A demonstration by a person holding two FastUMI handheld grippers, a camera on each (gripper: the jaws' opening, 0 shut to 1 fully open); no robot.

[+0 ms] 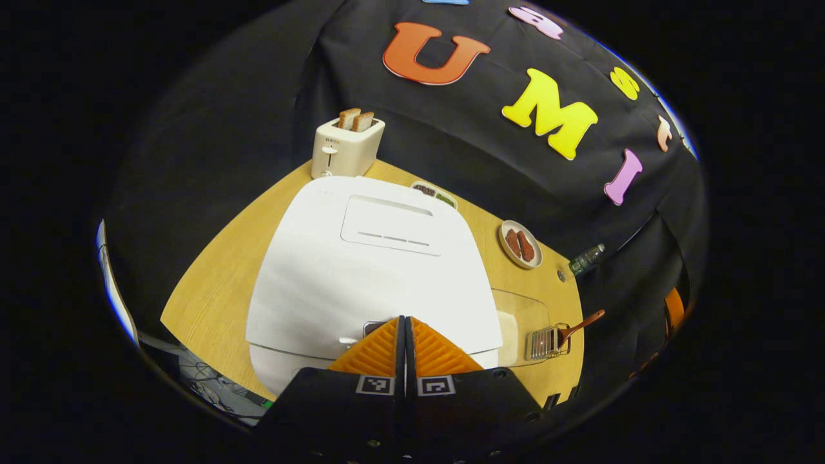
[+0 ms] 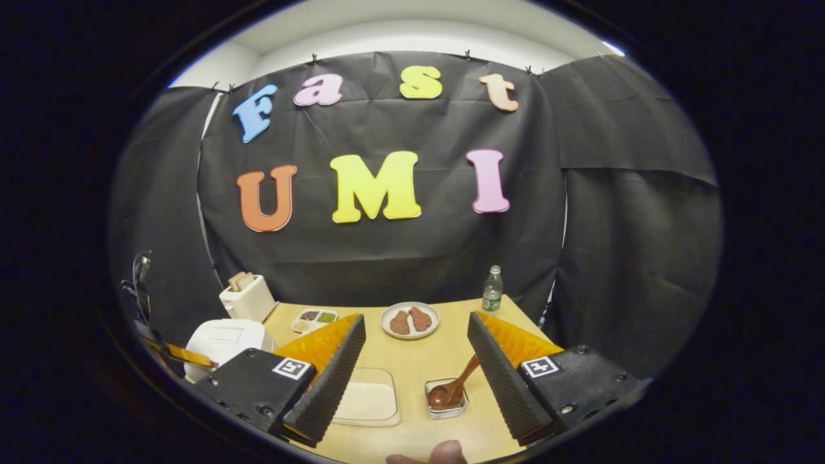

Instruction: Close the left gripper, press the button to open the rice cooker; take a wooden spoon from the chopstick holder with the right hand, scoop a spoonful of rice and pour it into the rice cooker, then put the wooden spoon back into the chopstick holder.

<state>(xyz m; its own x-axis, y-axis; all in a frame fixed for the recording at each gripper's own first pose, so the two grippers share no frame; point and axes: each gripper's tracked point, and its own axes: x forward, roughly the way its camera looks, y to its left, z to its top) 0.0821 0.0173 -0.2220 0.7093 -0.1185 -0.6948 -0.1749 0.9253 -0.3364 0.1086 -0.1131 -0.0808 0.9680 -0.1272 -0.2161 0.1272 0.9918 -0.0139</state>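
While the left gripper [image 1: 406, 335], its 2 fingers pressed together, sits at the front edge of the closed rice cooker [image 1: 370, 258], the right gripper [image 2: 416, 374] hangs wide open above the wooden spoon [image 2: 454, 386] in the chopstick holder [image 2: 446, 396], beside a clear tray of rice [image 2: 368, 399].

In the left gripper view, the closed fingers of the left gripper [image 1: 405, 345] cover the front edge of the rice cooker [image 1: 367, 264] at 6 o'clock, so its button cannot be made out. The rice cooker hides most of the compartment tray [image 1: 436, 193] behind it at 12 o'clock. In the right gripper view, the left finger of the right gripper [image 2: 412, 374] covers a corner of the clear rice container [image 2: 368, 401]. A fingertip [image 2: 445, 453] is cut off at 6 o'clock.
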